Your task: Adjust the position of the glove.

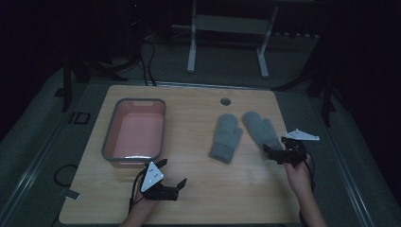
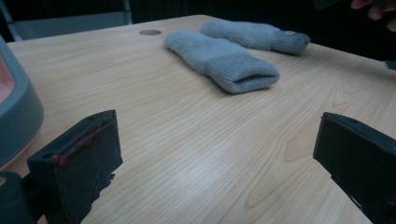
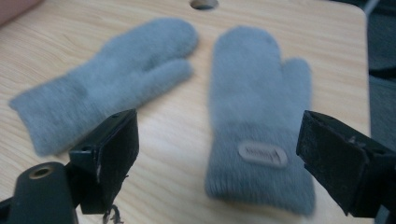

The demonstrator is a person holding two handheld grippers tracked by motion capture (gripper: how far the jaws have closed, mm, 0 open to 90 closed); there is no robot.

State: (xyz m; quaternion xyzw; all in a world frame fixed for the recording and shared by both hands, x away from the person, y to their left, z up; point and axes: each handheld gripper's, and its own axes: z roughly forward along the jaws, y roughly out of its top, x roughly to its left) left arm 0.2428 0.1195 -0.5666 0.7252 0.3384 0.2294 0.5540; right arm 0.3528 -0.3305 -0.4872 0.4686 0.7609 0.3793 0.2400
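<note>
Two grey mittens lie side by side on the wooden table [image 1: 198, 179]. The left mitten [image 1: 226, 137] [image 2: 219, 58] [image 3: 107, 81] points away from me. The right mitten [image 1: 261, 127] [image 2: 257, 33] [image 3: 259, 107] carries a small oval label on its cuff. My right gripper [image 1: 280, 150] [image 3: 219, 163] is open, its jaws spread on either side of the right mitten's cuff, just above it. My left gripper [image 1: 171, 174] [image 2: 219, 158] is open over bare wood near the front edge, with nothing between its jaws.
A grey bin [image 1: 135, 132] [image 2: 14, 107] with a pink inside stands on the left half of the table, just beyond my left gripper. A round cable hole [image 1: 225, 101] [image 2: 150, 32] [image 3: 204, 4] sits near the far edge. A white desk frame [image 1: 227, 33] stands on the floor behind.
</note>
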